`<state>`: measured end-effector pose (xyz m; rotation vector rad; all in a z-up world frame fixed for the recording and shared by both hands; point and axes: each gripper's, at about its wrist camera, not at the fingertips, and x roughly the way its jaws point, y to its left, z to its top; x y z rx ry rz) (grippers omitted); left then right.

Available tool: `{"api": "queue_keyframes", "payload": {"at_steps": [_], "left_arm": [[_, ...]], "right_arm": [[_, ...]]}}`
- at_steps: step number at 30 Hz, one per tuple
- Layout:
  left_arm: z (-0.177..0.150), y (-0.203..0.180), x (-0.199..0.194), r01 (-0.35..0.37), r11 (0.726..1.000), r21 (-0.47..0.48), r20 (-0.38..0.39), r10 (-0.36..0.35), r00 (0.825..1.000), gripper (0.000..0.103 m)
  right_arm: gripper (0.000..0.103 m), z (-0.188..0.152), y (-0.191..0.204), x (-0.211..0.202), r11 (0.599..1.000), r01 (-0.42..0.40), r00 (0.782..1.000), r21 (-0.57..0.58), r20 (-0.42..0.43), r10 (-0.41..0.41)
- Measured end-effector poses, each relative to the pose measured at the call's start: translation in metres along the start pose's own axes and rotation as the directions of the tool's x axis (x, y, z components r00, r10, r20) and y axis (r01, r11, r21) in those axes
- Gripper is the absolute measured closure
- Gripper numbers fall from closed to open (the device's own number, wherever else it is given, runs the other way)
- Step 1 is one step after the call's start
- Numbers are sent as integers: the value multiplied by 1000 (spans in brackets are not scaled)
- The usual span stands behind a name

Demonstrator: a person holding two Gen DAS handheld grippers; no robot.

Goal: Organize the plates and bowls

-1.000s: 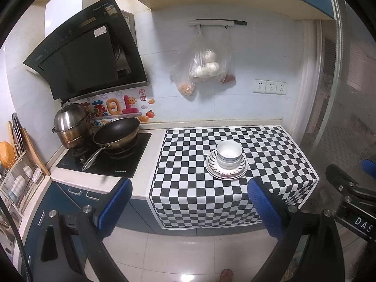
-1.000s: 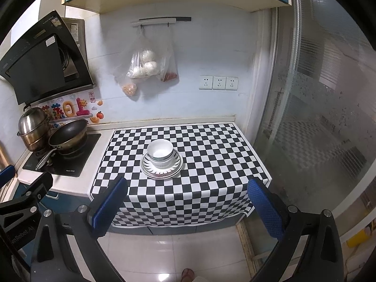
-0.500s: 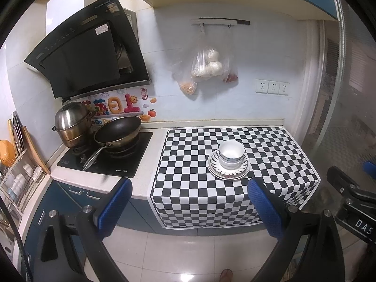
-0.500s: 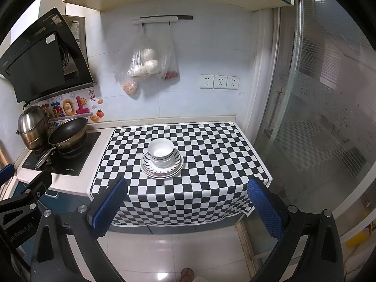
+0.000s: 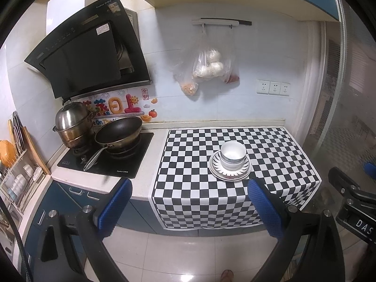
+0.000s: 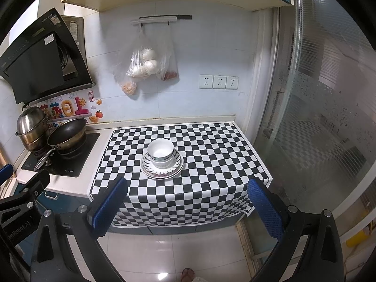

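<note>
Both the left gripper (image 5: pixel 189 201) and right gripper (image 6: pixel 188 199) hang spread wide, holding nothing, well short of the checkered cloth (image 6: pixel 211 164), where stacked bowls (image 6: pixel 161 152) sit on stacked plates (image 6: pixel 162 165).

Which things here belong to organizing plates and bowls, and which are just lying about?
Job: bowls, plates, left gripper, right gripper.
Lying about: pan, pot, hanging bags, dish rack.
</note>
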<state>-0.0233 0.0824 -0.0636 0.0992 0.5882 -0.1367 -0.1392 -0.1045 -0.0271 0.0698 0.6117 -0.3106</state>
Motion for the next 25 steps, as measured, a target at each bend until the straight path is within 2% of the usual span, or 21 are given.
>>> {"api": "queue_keyframes", "payload": {"at_steps": [25], "left_arm": [[1,0,-1,-6,1000,-2,-3,6,1000,2]], "right_arm": [[0,3,6,2,1000,9,1000,1,-3,-9]]}}
